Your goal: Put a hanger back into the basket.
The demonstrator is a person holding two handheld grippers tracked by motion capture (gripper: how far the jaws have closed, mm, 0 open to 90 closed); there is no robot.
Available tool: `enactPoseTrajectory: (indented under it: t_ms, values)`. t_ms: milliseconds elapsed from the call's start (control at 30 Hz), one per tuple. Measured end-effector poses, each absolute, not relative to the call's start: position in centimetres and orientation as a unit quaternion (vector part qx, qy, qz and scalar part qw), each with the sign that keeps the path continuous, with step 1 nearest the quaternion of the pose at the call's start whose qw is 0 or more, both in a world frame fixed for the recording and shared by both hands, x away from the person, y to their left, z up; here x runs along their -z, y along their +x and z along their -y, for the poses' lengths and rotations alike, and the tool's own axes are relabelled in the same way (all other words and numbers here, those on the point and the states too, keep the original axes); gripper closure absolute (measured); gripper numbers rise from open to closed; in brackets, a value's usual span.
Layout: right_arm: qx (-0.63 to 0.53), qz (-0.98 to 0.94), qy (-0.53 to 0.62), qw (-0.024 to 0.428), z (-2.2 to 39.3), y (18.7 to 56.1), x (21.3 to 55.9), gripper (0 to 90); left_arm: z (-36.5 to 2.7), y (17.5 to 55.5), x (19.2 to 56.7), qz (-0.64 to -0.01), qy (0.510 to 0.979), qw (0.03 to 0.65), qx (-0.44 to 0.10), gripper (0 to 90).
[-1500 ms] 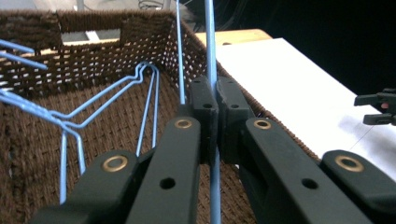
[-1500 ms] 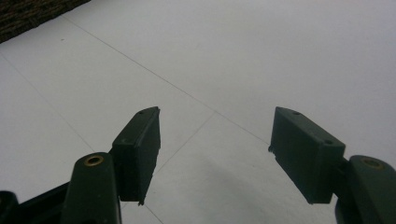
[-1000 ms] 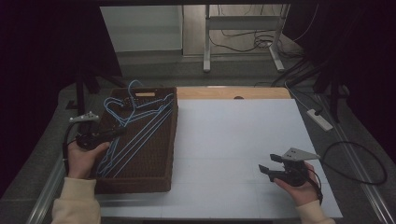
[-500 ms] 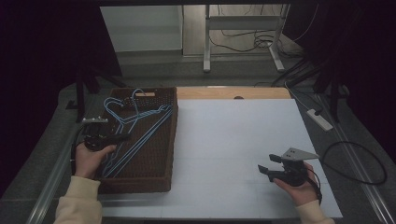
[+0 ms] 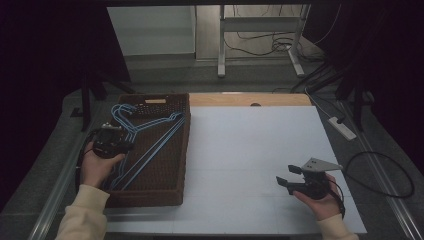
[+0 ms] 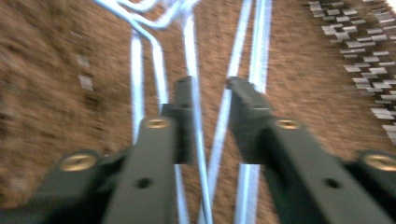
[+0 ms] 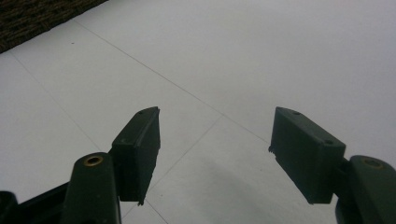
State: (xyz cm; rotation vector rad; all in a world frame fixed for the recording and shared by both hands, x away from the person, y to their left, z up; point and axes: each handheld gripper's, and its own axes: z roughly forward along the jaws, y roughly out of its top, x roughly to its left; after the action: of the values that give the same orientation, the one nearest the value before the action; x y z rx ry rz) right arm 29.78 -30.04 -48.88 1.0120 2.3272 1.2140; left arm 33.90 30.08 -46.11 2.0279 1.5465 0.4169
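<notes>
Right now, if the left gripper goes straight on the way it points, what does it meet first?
Most likely the blue wire hangers: the left gripper points down into the brown woven basket, its jaws have just been opening, and one wire runs up between them. Depth is blurred, so contact is uncertain.

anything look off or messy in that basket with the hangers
Nothing looks damaged or spilled. The blue wire hangers lie overlapping, hooks bunched at the brown woven basket's far left corner; loosely stacked, not neatly aligned.
</notes>
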Motion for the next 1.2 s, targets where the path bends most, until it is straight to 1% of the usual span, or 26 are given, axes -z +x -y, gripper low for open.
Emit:
enactPoseTrajectory:
  t_ms: [33,67,133,200,233,300,400,433,500,567,633,767,933,1200]
  values:
    - [-0.426,-0.816,0.355,0.163,30.0,29.8,48.9,34.1,-29.9,33.9,46.0,-0.571,0.757,0.267,-0.173,66.8]
    - [-0.425,-0.816,0.355,0.165,29.9,29.8,48.8,33.9,-29.8,33.7,45.6,-0.56,0.756,0.279,-0.192,53.9]
    - [-0.423,-0.818,0.354,0.165,29.9,29.8,48.9,33.9,-29.7,33.3,45.0,-0.547,0.752,0.309,-0.198,49.4]
    - [-0.422,-0.819,0.354,0.164,29.8,29.8,48.9,33.9,-29.8,32.7,44.4,-0.532,0.746,0.355,-0.186,43.9]
    - [-0.422,-0.819,0.354,0.163,29.8,29.8,48.9,33.9,-29.8,32.7,44.4,-0.532,0.746,0.355,-0.186,41.9]
    - [-0.422,-0.818,0.354,0.164,29.9,29.8,48.9,33.8,-29.6,31.5,43.3,-0.511,0.738,0.404,-0.176,40.6]
    - [-0.423,-0.818,0.354,0.163,29.9,29.7,48.9,33.8,-29.2,30.1,42.4,-0.489,0.735,0.437,-0.174,39.2]
    - [-0.423,-0.818,0.354,0.163,29.9,29.7,48.9,33.8,-29.2,30.1,42.4,-0.489,0.735,0.437,-0.174,39.2]
    - [-0.423,-0.818,0.354,0.162,29.9,29.7,48.9,33.8,-28.7,28.2,41.7,-0.467,0.738,0.453,-0.178,38.2]
    - [-0.423,-0.818,0.354,0.162,29.9,29.7,48.9,33.7,-28.6,27.8,41.6,-0.464,0.738,0.456,-0.177,37.6]
    - [-0.424,-0.818,0.354,0.161,29.9,29.7,48.8,33.7,-28.2,26.0,41.4,-0.448,0.737,0.474,-0.178,36.7]
    - [-0.425,-0.817,0.354,0.162,29.9,29.7,48.7,33.6,-27.4,24.2,41.7,-0.43,0.734,0.493,-0.184,34.9]
    - [-0.429,-0.815,0.353,0.165,30.1,29.6,48.5,33.6,-25.6,23.1,42.8,-0.41,0.745,0.496,-0.176,33.0]
    - [-0.438,-0.81,0.35,0.17,30.7,29.4,48.0,33.4,-23.4,22.8,44.4,-0.407,0.756,0.482,-0.173,32.8]
